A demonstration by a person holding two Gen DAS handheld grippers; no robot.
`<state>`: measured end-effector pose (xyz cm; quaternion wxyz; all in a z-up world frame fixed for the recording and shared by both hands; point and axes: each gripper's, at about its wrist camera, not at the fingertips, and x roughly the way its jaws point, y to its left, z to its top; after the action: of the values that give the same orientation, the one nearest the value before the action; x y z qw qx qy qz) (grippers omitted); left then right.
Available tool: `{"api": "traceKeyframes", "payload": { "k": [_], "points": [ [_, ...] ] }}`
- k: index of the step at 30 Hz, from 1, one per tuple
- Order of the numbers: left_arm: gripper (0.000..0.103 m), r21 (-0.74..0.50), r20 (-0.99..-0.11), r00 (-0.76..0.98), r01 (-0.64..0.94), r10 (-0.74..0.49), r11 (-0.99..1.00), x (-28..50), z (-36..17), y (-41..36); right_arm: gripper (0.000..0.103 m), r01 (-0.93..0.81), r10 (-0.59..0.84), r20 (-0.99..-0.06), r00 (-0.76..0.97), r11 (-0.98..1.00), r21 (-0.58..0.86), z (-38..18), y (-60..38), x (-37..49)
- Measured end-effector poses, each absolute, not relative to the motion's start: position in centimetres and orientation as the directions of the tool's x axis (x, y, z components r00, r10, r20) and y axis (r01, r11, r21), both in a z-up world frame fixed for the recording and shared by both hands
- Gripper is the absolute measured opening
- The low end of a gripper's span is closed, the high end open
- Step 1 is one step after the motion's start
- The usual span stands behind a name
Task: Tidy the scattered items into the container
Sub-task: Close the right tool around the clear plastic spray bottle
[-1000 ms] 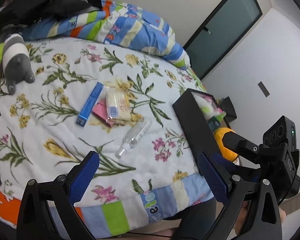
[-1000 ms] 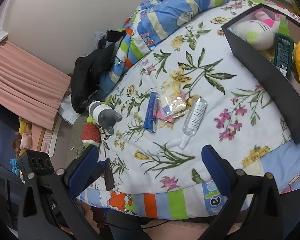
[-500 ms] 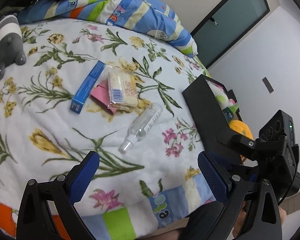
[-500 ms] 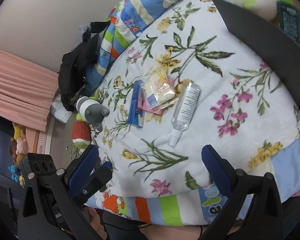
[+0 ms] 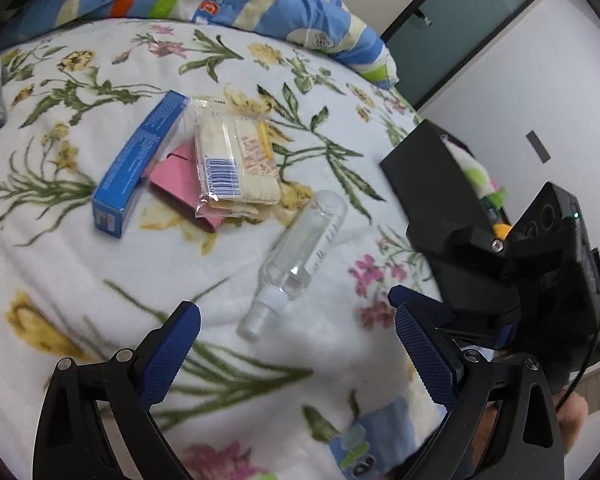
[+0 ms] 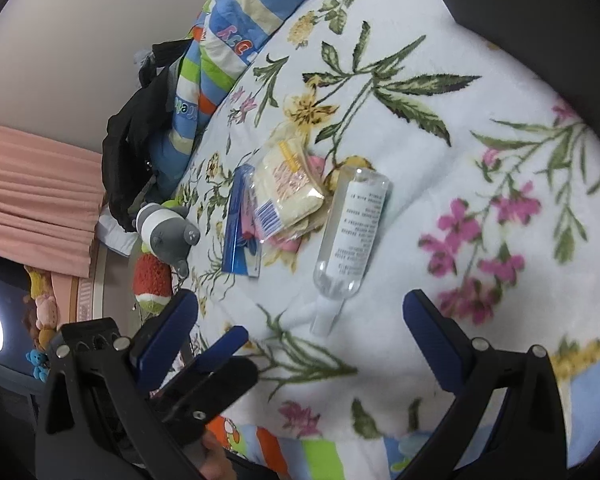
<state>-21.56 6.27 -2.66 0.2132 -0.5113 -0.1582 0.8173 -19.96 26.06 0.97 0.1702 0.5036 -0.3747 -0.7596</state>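
We see a floral blanket [image 5: 100,264] spread over the bed, and it carries everything. At its far edge a striped duvet [image 5: 260,4] lies bunched, with a black bag [image 6: 132,152] at that heap's left end. At the blanket's right edge stands the black container [image 5: 428,184], with a plush toy [image 5: 474,172] showing inside it.

Near the left edge lies a grey striped plush [image 6: 166,232], beside a red plush [image 6: 150,280].

Our left gripper [image 5: 296,356] hangs over the near edge with both blue pads spread wide and nothing between them. Our right gripper [image 6: 300,336] is just as wide apart and empty, also at the near edge.

Toward the blanket's middle lies the clear spray bottle [image 5: 296,256] on its side, cap pointing at the near edge, just ahead of both grippers. Beside it, touching one another, lie a blue box [image 5: 140,164], a clear packet of bandages [image 5: 232,164] and a pink card [image 5: 180,188]; the packet rests on the pink card, and the box runs along their left side.
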Motion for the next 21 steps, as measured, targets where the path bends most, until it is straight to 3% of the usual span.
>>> {"api": "traceKeyframes", "payload": {
  "k": [11, 15, 21],
  "points": [
    [0.098, -0.518, -0.762, -0.323, -0.213, 0.561, -0.828, -25.4, -6.3, 7.9, 0.096, -0.112, -0.683, -0.621, -0.384, -0.633, 0.766, -2.3, 25.0, -24.1],
    [0.092, -0.531, -0.756, -0.298, -0.241, 0.583, -0.812, -26.2, -7.4, 8.8, 0.094, -0.122, -0.704, -0.607, -0.369, -0.61, 0.783, -4.0, 25.0, -25.0],
    [0.085, -0.515, -0.757, -0.29, -0.286, 0.585, -0.808, -26.9, -8.4, 9.8, 0.081, -0.121, -0.719, -0.587, -0.371, -0.589, 0.799, -5.5, 25.3, -25.3]
  ]
}}
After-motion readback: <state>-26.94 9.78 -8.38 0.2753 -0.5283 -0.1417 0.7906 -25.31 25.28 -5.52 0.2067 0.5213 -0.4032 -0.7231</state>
